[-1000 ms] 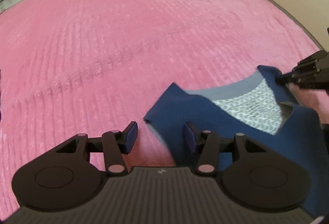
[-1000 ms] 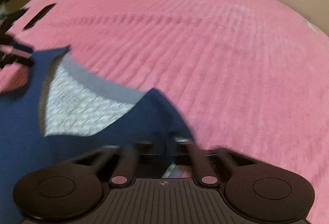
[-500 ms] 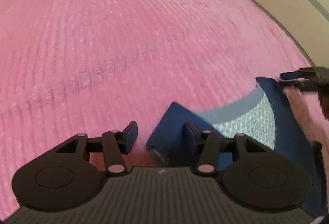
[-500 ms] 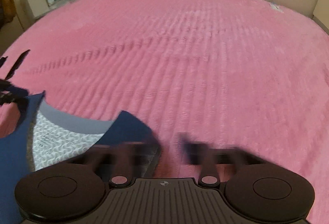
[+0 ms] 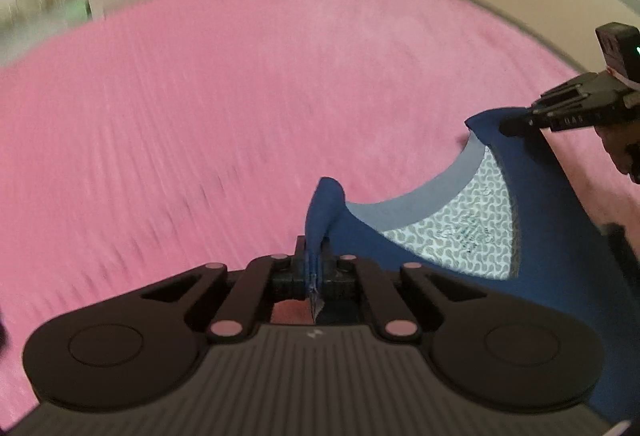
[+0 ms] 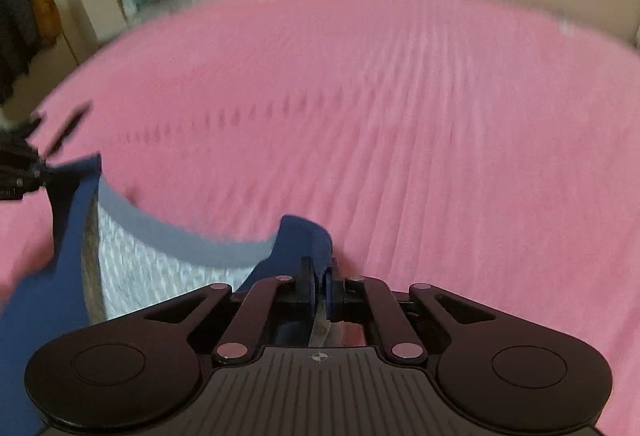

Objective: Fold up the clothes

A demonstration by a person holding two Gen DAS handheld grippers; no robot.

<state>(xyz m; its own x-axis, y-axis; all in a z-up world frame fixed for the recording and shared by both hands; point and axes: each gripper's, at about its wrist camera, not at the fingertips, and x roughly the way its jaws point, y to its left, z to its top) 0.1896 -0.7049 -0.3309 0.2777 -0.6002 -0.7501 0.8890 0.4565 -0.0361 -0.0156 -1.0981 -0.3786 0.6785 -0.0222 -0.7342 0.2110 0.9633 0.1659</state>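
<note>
one navy garment (image 5: 404,236), two clamped tongs (image 5: 314,268)

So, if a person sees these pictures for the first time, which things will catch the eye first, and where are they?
The wide fuzzy pink blanket fills nearly the whole of both views. On it, low and to one side, lies the dark blue garment with a grey neckband and white patterned lining. The left claw pinches one shoulder of it at the bottom centre of its own view, and the right claw pinches the other.
</note>
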